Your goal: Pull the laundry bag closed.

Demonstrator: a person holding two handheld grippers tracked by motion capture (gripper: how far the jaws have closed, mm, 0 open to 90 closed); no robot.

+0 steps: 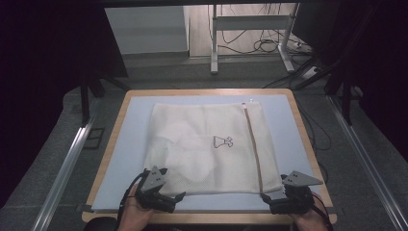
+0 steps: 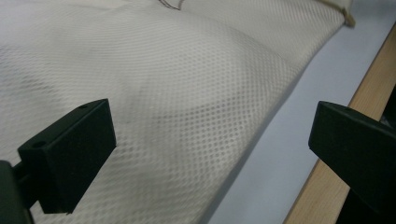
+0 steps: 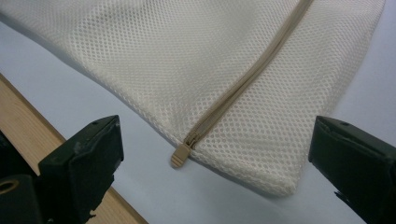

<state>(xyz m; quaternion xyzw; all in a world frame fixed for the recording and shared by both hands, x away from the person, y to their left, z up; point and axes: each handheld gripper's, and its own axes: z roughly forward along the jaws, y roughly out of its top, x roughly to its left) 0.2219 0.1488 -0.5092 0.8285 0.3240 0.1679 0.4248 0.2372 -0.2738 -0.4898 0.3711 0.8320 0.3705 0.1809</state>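
Note:
A cream mesh laundry bag [image 1: 211, 147] lies flat on the pale blue mat [image 1: 130, 139], with something bulky inside its left half. A tan zipper [image 1: 253, 144] runs along its right side; the zipper pull [image 3: 180, 155] sits at the bag's near right corner. My left gripper [image 1: 173, 197] is open at the bag's near left edge, and the mesh [image 2: 187, 93] lies just beyond its jaws. My right gripper [image 1: 265, 198] is open at the near right corner, its jaws wide on either side of the pull, not touching it.
The mat covers a wooden table [image 1: 107, 159] whose near edge [image 3: 28, 116] lies right under both grippers. Metal rails [image 1: 67, 163] run along both sides. Desk legs and cables [image 1: 260, 43] stand on the floor beyond the table.

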